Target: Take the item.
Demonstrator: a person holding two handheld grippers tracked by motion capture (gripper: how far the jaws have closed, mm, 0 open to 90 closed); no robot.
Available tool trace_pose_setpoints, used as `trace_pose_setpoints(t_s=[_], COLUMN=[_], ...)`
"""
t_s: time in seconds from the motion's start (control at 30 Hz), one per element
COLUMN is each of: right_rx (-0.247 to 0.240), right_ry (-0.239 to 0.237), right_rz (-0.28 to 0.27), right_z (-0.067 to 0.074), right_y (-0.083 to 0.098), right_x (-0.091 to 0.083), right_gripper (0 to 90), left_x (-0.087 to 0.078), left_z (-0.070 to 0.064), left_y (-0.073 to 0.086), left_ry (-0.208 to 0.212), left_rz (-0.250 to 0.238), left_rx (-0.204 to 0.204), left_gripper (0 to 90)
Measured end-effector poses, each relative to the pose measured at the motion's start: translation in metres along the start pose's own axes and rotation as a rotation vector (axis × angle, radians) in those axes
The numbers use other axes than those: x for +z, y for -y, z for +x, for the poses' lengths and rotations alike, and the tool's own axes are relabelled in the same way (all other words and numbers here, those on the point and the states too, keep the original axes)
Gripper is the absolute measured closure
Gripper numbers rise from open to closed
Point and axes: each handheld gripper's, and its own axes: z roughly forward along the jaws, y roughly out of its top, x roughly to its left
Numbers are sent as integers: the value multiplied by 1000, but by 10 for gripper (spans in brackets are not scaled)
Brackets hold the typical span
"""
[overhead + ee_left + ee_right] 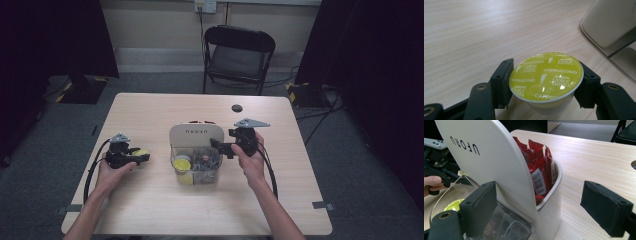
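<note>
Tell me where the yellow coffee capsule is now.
The yellow coffee capsule sits clamped in the left gripper, left of the organizer box.

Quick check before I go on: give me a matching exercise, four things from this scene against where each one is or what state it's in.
Things:
1. coffee capsule
2. red packets
3. right gripper
4. folding chair

Places or states:
A. on the floor beyond the table's far edge
B. standing in the white organizer's back compartment
C. clamped between the left gripper's jaws
D. jaws wide, straddling the organizer's end without gripping it

Pairs: 1-C, 2-B, 3-D, 4-A
</note>
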Motion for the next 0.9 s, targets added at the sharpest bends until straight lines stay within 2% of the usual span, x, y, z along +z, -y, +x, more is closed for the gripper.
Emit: trace_pose_setpoints(t_s=[0.17,0.5,0.7,0.9], right_rx=[0,-1,-2,-2], right_ry=[1,3,3,0], right_rz=[0,1,1,2], right_z=[0,1,1,1], right_y=[0,0,0,0], right_x=[0,0,1,1], right_gripper=[131,134,134,134], left_x=[1,7,7,7], left_z=[1,0,0,0], left_y=[1,2,4,4], left_ry=[-1,-6,-1,-2], left_rz=[0,22,11,6], left_rx=[-14,-9,-21,-35], left_gripper=[403,401,370,280])
